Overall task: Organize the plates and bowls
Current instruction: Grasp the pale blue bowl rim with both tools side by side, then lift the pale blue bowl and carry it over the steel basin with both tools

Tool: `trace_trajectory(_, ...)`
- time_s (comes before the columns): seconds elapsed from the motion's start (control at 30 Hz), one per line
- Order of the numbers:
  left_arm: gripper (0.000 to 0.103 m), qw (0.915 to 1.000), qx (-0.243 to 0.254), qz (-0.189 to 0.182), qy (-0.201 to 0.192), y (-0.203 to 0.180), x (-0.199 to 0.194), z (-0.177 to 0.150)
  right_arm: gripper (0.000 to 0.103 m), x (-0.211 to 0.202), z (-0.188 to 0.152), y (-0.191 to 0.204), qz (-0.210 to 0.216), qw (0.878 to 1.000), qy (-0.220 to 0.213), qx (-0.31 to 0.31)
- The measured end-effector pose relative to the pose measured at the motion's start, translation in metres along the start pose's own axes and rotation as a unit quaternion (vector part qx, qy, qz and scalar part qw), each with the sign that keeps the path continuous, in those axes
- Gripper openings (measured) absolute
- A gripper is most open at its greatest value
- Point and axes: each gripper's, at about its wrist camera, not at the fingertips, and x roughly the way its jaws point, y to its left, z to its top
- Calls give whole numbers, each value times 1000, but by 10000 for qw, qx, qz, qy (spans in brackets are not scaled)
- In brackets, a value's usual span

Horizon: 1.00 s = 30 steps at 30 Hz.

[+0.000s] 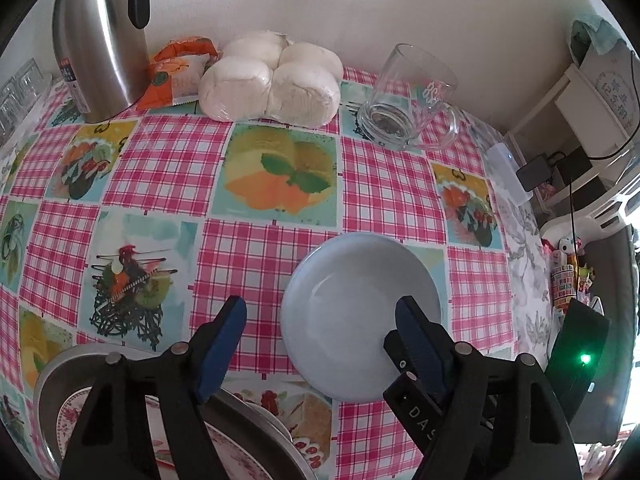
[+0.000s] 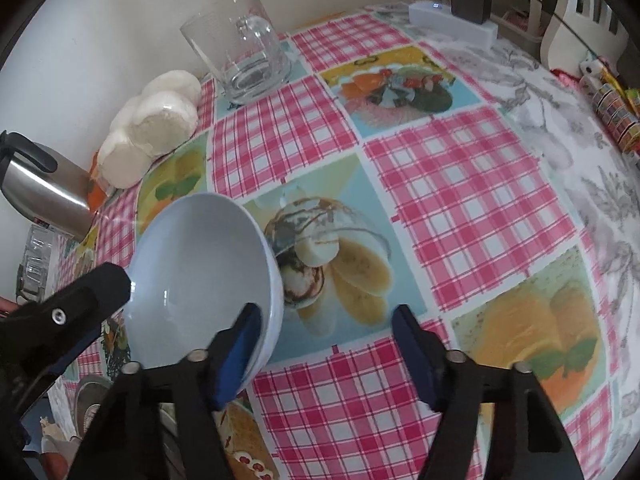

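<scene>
A pale blue bowl (image 1: 352,312) rests on the checked tablecloth; in the right wrist view it (image 2: 200,272) sits left of centre. My left gripper (image 1: 320,320) is open, its right finger (image 1: 412,328) over the bowl's inside, its left finger (image 1: 230,328) outside the rim. My right gripper (image 2: 326,332) is open and empty, its left finger (image 2: 240,344) against the bowl's near rim. The left gripper's finger (image 2: 96,292) shows at the bowl's left side. A metal pan (image 1: 52,376) holding a floral plate (image 1: 72,408) lies at bottom left, partly hidden by my left gripper.
A steel kettle (image 1: 100,40), an orange snack packet (image 1: 176,72), wrapped white buns (image 1: 272,80) and a glass mug (image 1: 408,96) line the wall. A white box (image 1: 508,172) and charger (image 1: 536,172) sit at the right table edge. Clutter lies beyond.
</scene>
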Motion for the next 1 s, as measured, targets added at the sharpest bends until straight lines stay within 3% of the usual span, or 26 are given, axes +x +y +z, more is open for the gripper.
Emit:
trace_trajectory(0.17,71,9998,-130,-98,92,3,4,0,37,3,-2,3,336,9994,-17,46)
trace_trajectory(0.33,70,9997,-172,-167,110,0,5,-1,25,1,-1,4,328,9994,-52,-34)
trace_trajectory(0.67,67,9994,-109,-169,284,-20,23,-11,25,-5,0,-14,329,9994,-53,-1)
trace_trajectory(0.93,57,9995,-168,-86,259,-24,32,-17,25,-7,0,-23,405,9991,-41,105)
trace_trajectory(1.0,48,9995,-207,-54,226,-24,35,-18,25,-7,1,-25,415,9990,-38,129)
